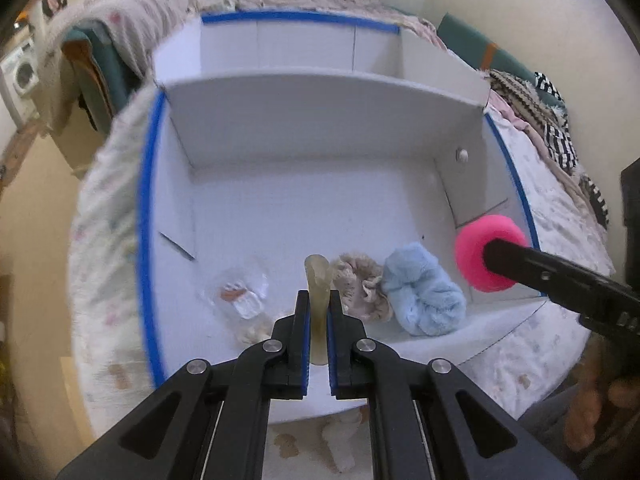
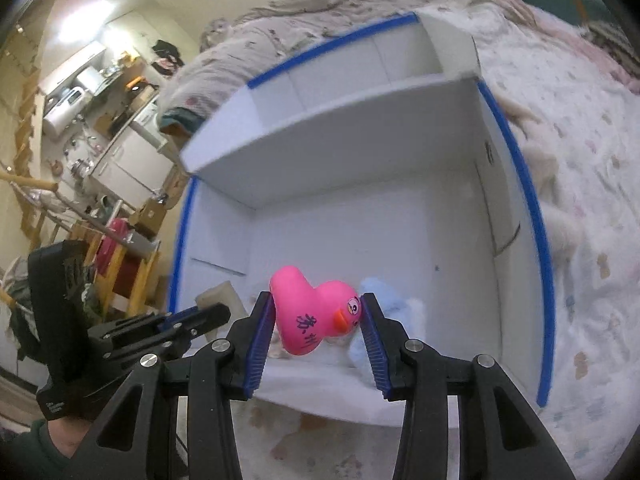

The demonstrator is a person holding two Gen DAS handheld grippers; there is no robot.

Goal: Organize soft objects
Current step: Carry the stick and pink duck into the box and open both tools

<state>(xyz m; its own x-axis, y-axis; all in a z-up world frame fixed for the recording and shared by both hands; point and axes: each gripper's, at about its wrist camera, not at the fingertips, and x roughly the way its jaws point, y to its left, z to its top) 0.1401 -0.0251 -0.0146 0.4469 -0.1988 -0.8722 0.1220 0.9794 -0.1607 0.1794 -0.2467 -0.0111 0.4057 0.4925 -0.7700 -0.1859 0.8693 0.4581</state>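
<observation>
Slippage is the main worry: the right gripper pinches a pink rubber duck by tail and head above the white bin, so it could squirt free. Left gripper is clamped tight on a thin translucent piece.

The pink duck hides most of the blue scrunchie; the clear packet is blurred.
</observation>
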